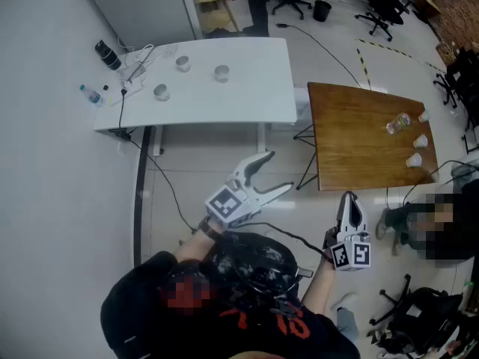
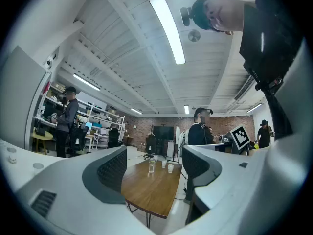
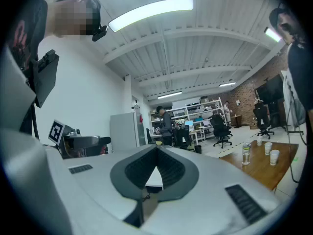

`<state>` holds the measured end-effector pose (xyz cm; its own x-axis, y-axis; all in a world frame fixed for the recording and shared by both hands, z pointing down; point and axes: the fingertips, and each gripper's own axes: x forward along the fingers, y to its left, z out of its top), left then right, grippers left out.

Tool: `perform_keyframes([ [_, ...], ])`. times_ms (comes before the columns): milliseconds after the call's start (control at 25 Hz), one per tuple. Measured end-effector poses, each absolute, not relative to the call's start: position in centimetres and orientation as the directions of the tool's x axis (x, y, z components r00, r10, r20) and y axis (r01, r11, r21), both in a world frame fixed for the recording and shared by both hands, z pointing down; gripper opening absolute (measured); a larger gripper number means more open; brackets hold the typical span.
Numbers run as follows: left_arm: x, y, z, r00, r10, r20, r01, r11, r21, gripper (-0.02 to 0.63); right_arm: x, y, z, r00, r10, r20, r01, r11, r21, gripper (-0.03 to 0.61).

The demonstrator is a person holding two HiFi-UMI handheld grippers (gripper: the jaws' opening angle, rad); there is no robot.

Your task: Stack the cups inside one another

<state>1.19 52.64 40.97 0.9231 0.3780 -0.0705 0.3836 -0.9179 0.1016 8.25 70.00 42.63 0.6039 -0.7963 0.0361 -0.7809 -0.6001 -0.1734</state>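
Observation:
Three small white cups stand near the right end of a wooden table, beside a clear bottle. In the left gripper view the cups and the bottle show far off between the jaws. My left gripper is held level over the floor, open and empty, well short of that table. My right gripper is shut with nothing in it, near the table's front edge. The right gripper view has the cups and the bottle at its right, away from the shut right gripper.
A white table stands farther back with three small round containers, a dark bottle and cables. A person sits on the floor to the right of the wooden table. Office chairs stand at the back. Cables run across the floor.

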Motion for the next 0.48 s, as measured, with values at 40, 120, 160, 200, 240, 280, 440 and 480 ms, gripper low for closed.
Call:
perform_keyframes([
  [40,1.2,52.5,40.7,0.923,0.376,-0.080,0.383,-0.918,0.104,0.351,8.5,69.8,42.4,0.605,-0.795,0.043,-0.780,-0.603,-0.167,0.005],
  [120,1.2,52.2,40.2,0.923,0.373,-0.094,0.382,-0.918,0.106,0.351,8.8,69.1,41.7,0.609,-0.792,0.053,-0.779,-0.609,-0.150,0.005],
  [160,1.1,52.0,40.2,0.923,0.373,-0.097,0.382,-0.918,0.106,0.351,8.8,68.7,41.4,0.611,-0.790,0.054,-0.779,-0.611,-0.140,0.005],
  [200,0.9,51.9,40.2,0.922,0.374,-0.097,0.383,-0.918,0.107,0.351,8.7,68.3,41.2,0.613,-0.789,0.048,-0.779,-0.613,-0.131,0.006],
  [240,0.8,51.7,40.2,0.922,0.374,-0.097,0.384,-0.917,0.110,0.351,8.5,67.9,41.0,0.614,-0.789,0.036,-0.781,-0.613,-0.122,0.006],
  [280,0.6,51.5,40.3,0.922,0.375,-0.097,0.385,-0.916,0.112,0.351,8.2,67.5,40.8,0.612,-0.790,0.024,-0.784,-0.611,-0.112,0.006],
  [440,-0.3,50.8,40.3,0.919,0.383,-0.097,0.392,-0.914,0.107,0.351,7.0,65.9,40.4,0.594,-0.805,-0.010,-0.801,-0.590,-0.106,0.006],
  [480,-0.5,50.5,40.2,0.918,0.385,-0.099,0.394,-0.913,0.103,0.351,6.8,65.5,40.4,0.589,-0.808,-0.012,-0.804,-0.585,-0.109,0.006],
])
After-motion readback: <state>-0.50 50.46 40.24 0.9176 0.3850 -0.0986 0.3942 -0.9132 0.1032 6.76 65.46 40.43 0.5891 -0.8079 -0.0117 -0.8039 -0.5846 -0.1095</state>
